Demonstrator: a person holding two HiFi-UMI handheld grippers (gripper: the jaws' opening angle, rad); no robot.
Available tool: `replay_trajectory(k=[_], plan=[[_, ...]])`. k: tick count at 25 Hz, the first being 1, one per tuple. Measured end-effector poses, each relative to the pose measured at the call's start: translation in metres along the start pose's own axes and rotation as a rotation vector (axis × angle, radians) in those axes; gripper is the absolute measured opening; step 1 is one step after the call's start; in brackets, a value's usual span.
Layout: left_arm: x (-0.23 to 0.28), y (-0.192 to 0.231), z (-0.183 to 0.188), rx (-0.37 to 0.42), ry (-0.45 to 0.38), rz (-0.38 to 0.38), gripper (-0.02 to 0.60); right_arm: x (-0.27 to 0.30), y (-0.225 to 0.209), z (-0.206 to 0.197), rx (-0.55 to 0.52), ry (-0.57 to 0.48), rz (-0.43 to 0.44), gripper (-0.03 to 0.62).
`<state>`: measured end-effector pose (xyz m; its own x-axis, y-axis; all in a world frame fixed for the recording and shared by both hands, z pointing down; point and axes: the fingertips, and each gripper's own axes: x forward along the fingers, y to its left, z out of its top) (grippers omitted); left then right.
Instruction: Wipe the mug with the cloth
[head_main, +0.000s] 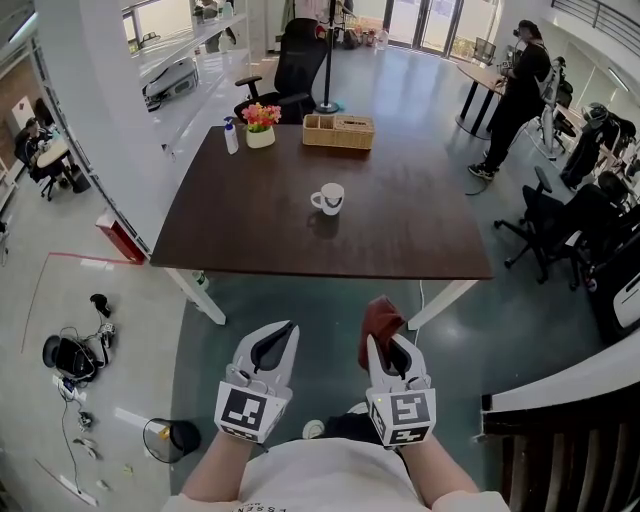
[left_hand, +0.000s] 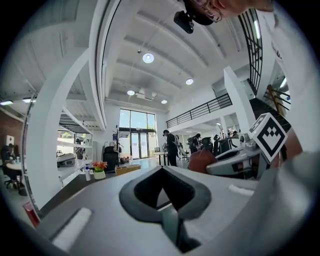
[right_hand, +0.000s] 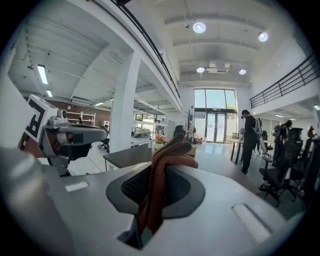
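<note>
Best to carry both grippers forward to the desk (head_main: 400, 240) and brace the mug (head_main: 329, 199) with the left gripper (head_main: 285, 330), whose fingers are together and empty. The right gripper (head_main: 388, 342) has its fingers clamped on the cloth (head_main: 380, 318) at lower centre; the mug stands at upper centre, well apart from both.

Cloth (right_hand: 158, 182) lower end hidden between jaws; mug (head_main: 329, 199) contents indiscernible.

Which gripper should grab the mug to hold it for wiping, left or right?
Left, probably: the left gripper is shut on nothing, while the right gripper grips the cloth. The mug stands untouched.
</note>
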<state>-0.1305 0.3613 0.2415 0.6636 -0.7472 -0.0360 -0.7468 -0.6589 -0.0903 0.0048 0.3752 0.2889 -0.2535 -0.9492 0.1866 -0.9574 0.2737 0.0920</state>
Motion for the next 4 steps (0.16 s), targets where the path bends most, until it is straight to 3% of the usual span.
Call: replay_trajectory(k=[4], plan=[[0.0027,0.0031,-0.0003,-0.001,-0.007,0.001,0.000,0.0016,-0.0030,0.0031,-0.003,-0.005,0.000,0.077]])
